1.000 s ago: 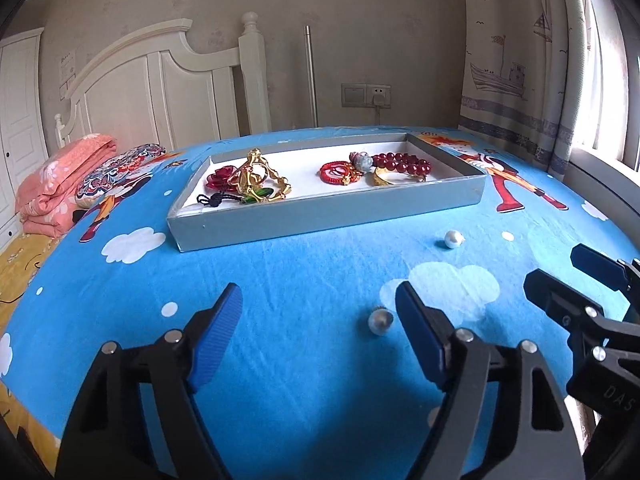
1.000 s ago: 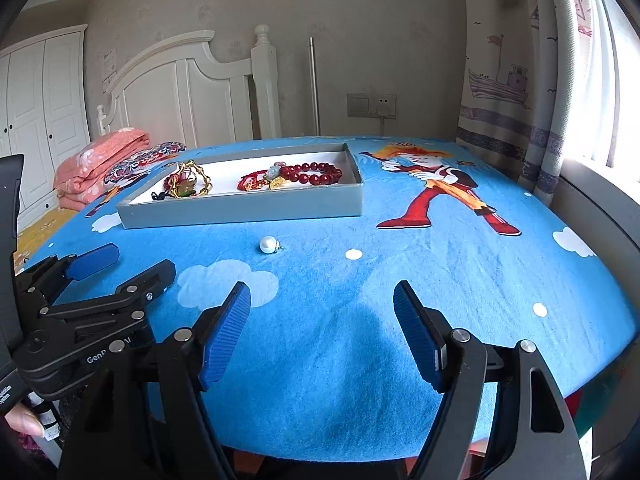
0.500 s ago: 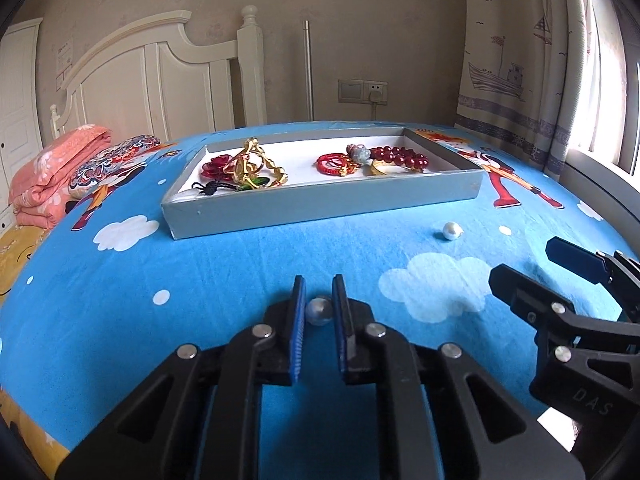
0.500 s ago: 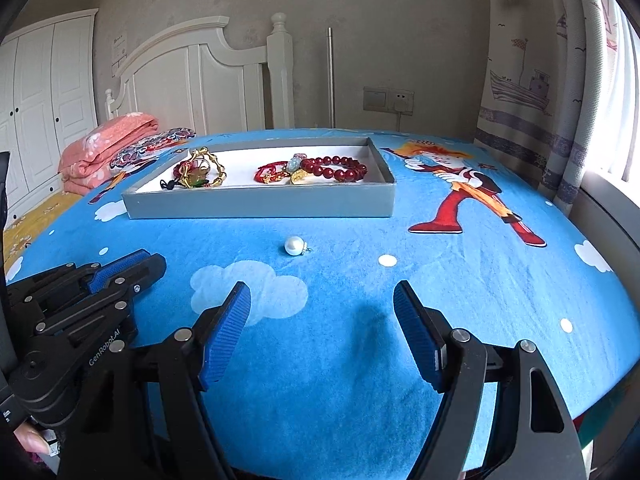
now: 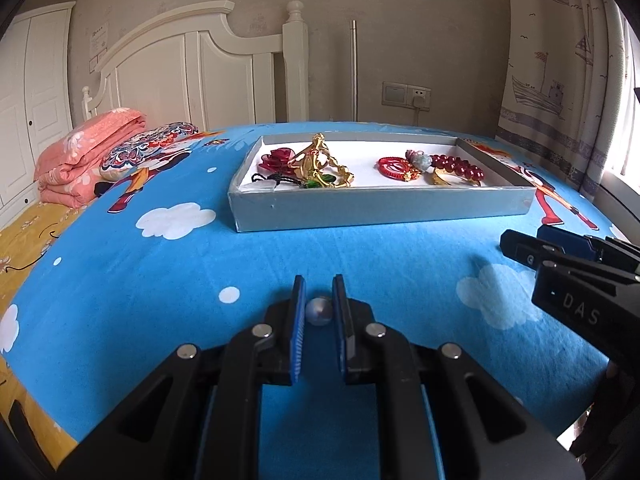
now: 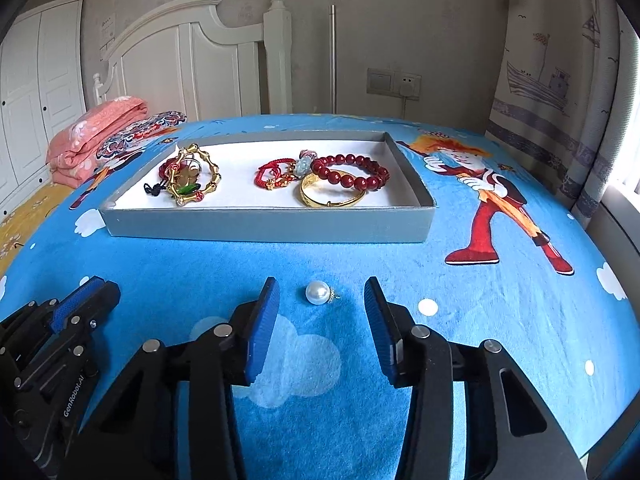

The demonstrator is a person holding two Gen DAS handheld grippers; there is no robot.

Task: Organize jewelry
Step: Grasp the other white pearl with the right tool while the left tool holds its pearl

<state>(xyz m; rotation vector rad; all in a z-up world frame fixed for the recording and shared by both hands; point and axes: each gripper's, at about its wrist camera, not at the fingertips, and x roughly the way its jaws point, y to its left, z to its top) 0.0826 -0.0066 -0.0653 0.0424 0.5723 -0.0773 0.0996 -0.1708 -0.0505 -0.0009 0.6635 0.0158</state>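
Observation:
My left gripper [image 5: 319, 300] is shut on a pearl earring [image 5: 319, 311] and holds it above the blue bedspread. My right gripper [image 6: 320, 300] is open, its blue pads on either side of a second pearl earring [image 6: 318, 292] that lies on the bedspread. Beyond stands a grey tray [image 6: 264, 225] holding a gold bamboo bracelet [image 6: 196, 180], a red cord bracelet [image 6: 272, 172], a dark red bead bracelet [image 6: 352, 172] and a gold bangle [image 6: 332, 196]. The tray [image 5: 380, 208] also shows in the left wrist view.
The bedspread [image 6: 500, 320] has cloud prints and a cartoon figure [image 6: 488, 200] at right. Folded pink bedding [image 5: 84, 156] and a patterned pillow [image 5: 148, 148] lie at the far left by the white headboard [image 5: 192, 76]. A curtain [image 5: 560, 60] hangs at right.
My left gripper closed on the first pearl and now holds it lifted. My right gripper moved forward to straddle the second pearl and narrowed its opening.

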